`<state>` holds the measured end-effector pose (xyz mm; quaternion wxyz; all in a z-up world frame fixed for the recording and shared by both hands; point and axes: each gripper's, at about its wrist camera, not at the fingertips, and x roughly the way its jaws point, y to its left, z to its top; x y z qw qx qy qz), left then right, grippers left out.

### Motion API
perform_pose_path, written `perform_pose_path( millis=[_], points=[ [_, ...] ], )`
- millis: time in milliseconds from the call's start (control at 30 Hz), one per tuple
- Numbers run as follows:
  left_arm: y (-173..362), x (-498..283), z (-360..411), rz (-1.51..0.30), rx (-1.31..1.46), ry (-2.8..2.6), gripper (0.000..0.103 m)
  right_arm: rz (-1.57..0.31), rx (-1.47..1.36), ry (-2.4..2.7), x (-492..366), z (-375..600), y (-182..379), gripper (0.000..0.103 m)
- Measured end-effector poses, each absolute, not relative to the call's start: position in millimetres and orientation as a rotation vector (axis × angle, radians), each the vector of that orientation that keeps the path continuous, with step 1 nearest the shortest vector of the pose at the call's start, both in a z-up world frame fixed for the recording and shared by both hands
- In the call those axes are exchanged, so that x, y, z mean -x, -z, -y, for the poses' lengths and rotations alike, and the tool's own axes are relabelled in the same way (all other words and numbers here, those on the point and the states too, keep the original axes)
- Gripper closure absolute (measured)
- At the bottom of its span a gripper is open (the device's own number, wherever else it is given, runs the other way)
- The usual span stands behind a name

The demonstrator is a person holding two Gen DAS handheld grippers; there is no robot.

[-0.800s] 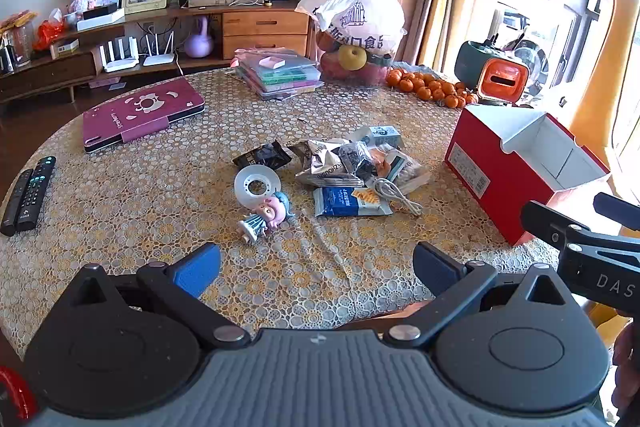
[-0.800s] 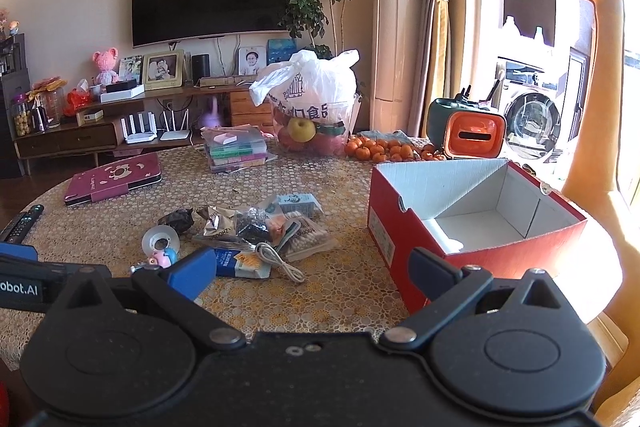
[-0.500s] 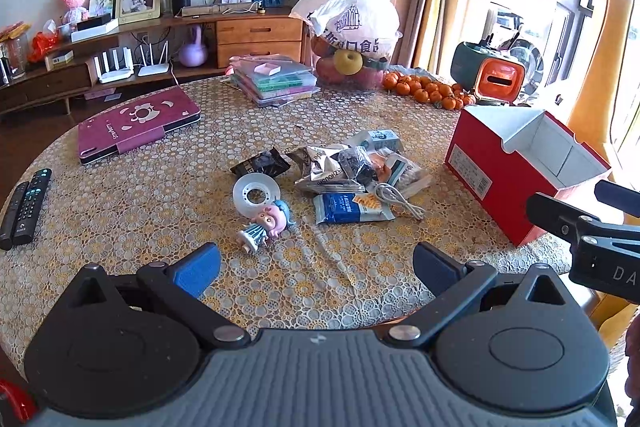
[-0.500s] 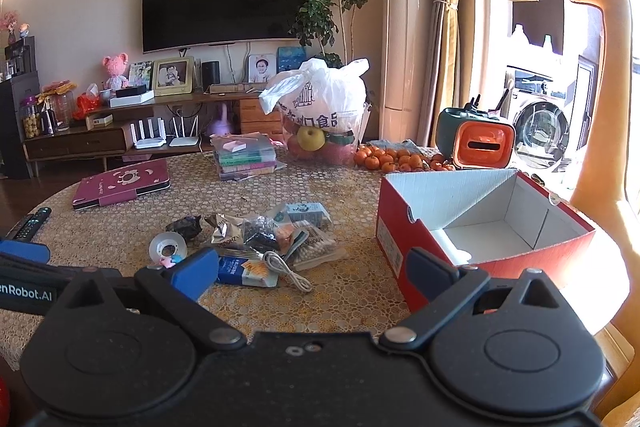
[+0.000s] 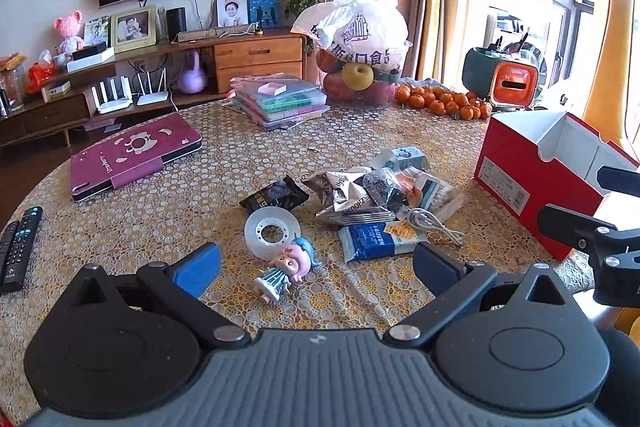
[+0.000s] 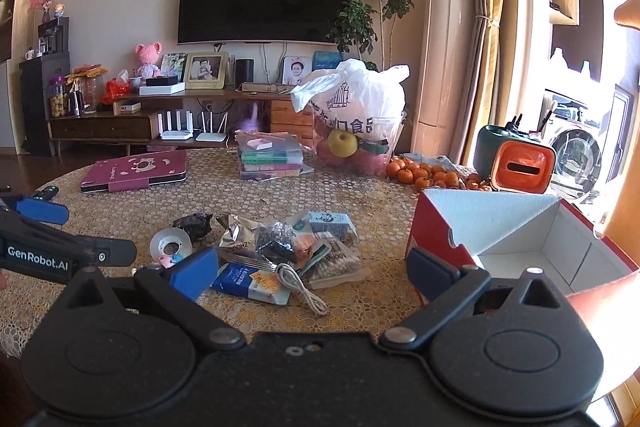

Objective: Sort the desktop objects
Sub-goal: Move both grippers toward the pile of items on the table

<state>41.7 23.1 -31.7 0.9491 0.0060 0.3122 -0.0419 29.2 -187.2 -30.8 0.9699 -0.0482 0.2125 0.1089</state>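
A heap of small things lies mid-table: a tape roll [image 5: 272, 233], a pink doll figure [image 5: 290, 267], a black snack packet [image 5: 274, 195], a silver packet [image 5: 352, 197], a blue packet [image 5: 380, 241] and a white cable [image 5: 434, 223]. An open red box [image 5: 532, 179] with a white inside stands to their right. My left gripper [image 5: 316, 265] hovers open just above the doll, nothing between its fingers. The right gripper [image 6: 312, 273] is open too, over the blue packet [image 6: 250, 281] and cable [image 6: 302, 289], beside the box [image 6: 516, 247].
On the round lace-covered table [image 5: 160, 211] lie a maroon tablet case [image 5: 134, 155], two remotes [image 5: 18, 247], a stack of folders [image 5: 280, 99], a bag of fruit [image 5: 358, 47], tangerines [image 5: 440, 101] and an orange-green container [image 5: 504, 79]. A TV cabinet stands behind.
Both grippers have tilted up and moved a little closer to the heap, so the objects sit lower and larger in the views. Both stay open and empty.
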Motion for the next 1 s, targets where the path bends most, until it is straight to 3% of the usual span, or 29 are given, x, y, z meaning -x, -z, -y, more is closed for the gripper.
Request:
perform_pose_path(
  millis=[533,667,867,1000],
  points=[
    [85,-84,-44,-0.705,-0.007,0.071,0.001,-0.529,0.149,-0.293,-85,166,85,0.008],
    [94,-91,-48,-0.719,-0.005,0.07,0.001,-0.547,0.191,-0.299,-99,161,99,0.017],
    [106,-100,-46,-0.721,-0.026,0.078,0.001,-0.592,0.181,-0.258,-121,173,116,0.023],
    [113,-106,-45,-0.722,-0.03,0.071,0.001,-0.613,0.2,-0.247,-129,177,125,0.033]
  ],
)
